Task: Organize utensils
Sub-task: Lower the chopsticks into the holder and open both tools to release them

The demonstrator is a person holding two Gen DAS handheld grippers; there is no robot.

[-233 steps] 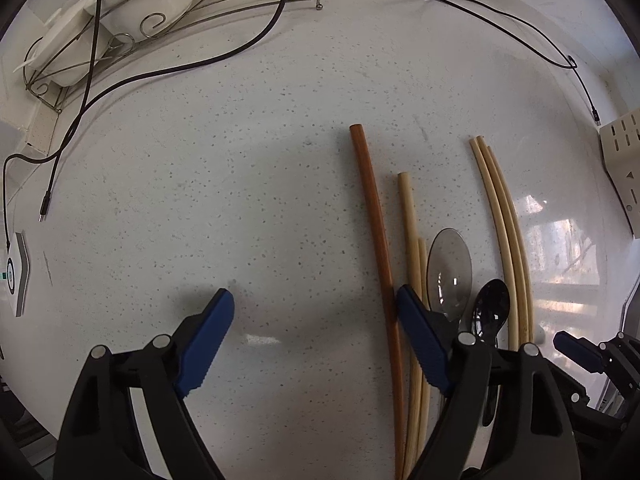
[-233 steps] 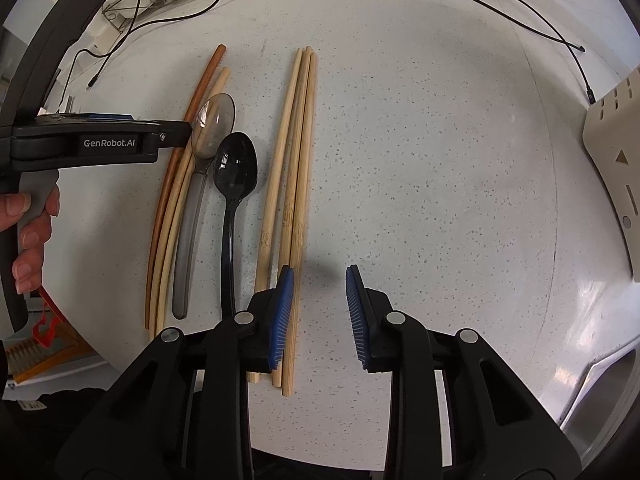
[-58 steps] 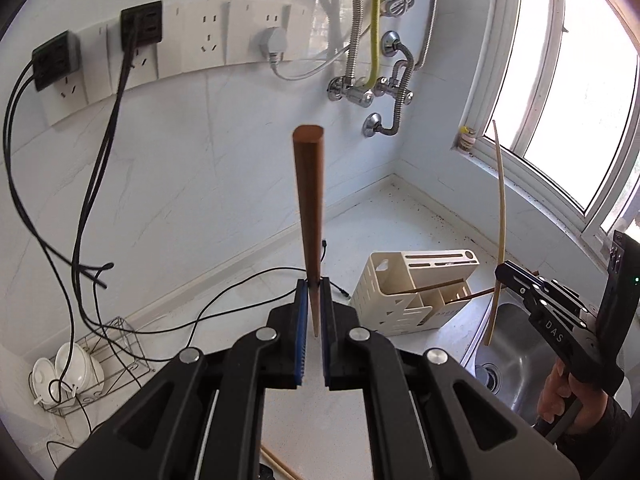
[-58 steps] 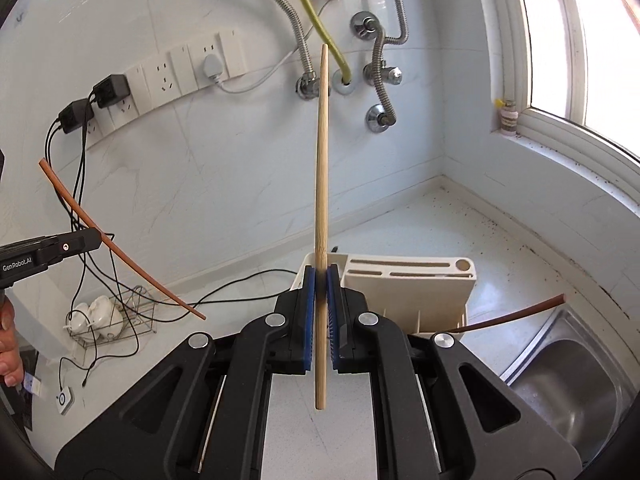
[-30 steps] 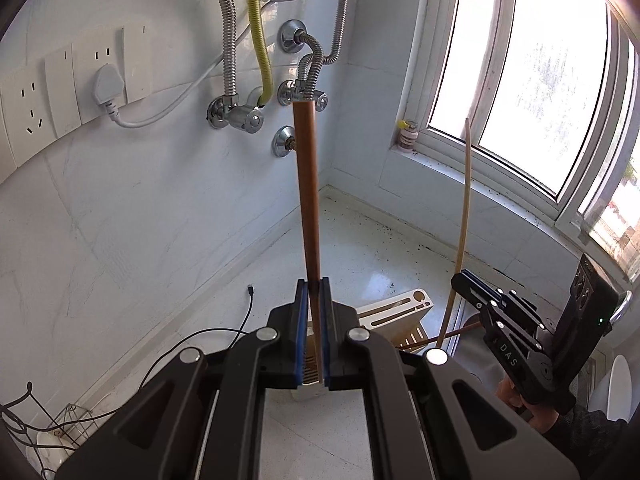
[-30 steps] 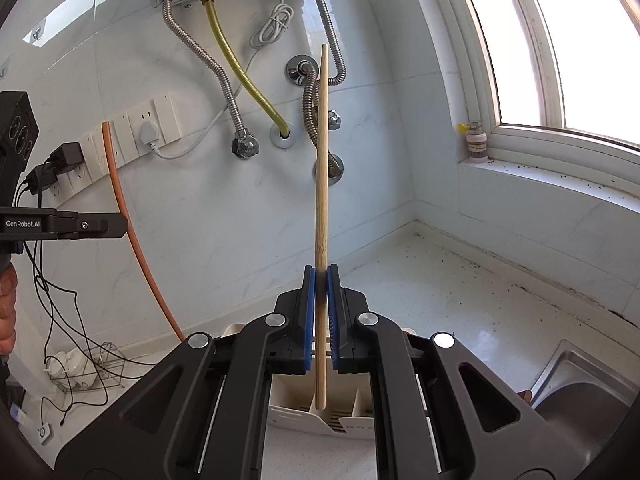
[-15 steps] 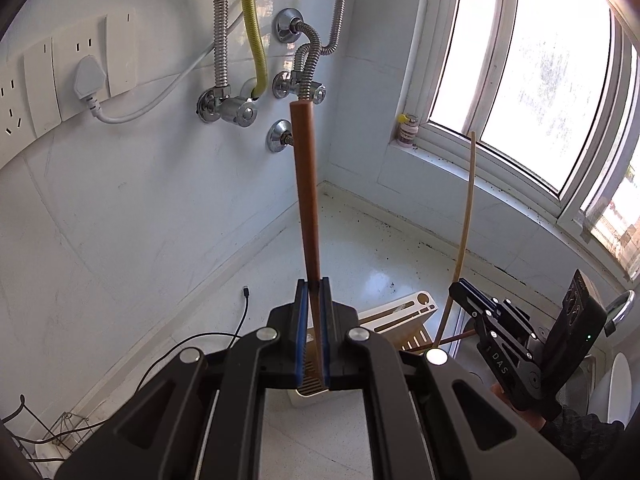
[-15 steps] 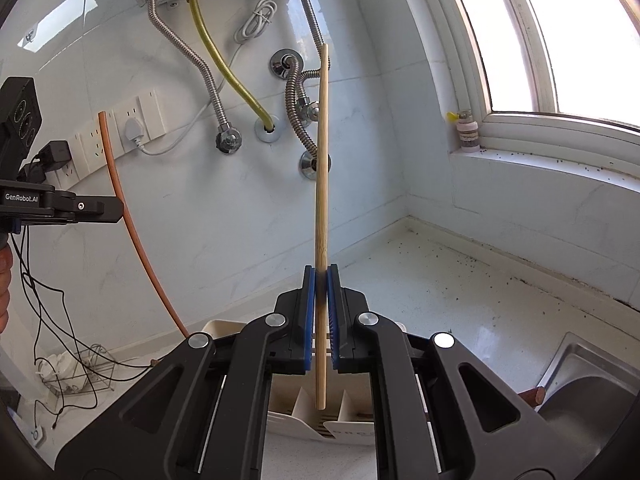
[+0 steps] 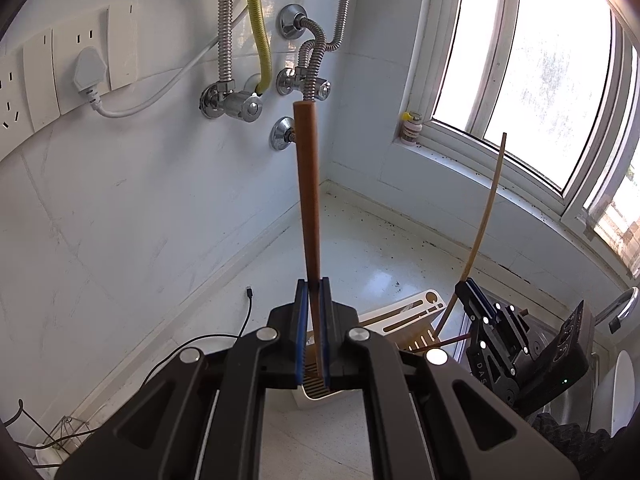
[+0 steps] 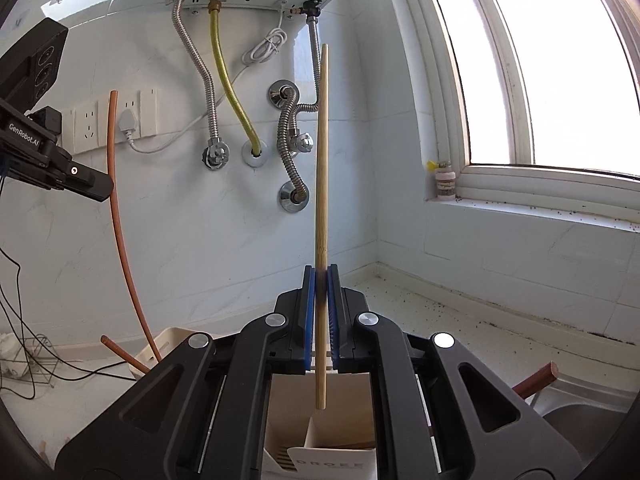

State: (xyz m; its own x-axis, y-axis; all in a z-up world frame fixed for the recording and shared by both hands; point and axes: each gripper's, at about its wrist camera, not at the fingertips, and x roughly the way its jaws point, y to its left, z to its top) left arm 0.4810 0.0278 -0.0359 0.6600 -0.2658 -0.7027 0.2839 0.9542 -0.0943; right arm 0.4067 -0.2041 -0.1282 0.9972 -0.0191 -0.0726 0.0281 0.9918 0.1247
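Observation:
My left gripper is shut on a red-brown chopstick that stands upright between its blue pads. Under it sits the cream utensil holder. My right gripper is shut on a pale bamboo chopstick, also upright, whose lower end hangs just above an open compartment of the holder. In the right wrist view the left gripper shows at the left, and its red-brown chopstick reaches down to the holder's left corner. From the left wrist view the right gripper shows at the right with its bamboo chopstick.
Another red-brown chopstick lies across the holder and sticks out on both sides. A steel sink lies to the right. Pipes and hoses, wall sockets and a window sill close the corner behind. Black cables cross the counter at the left.
The right gripper has sunk with the bamboo chopstick, so its lower end now hangs closer over the holder's compartment. The left gripper and its chopstick have barely shifted.

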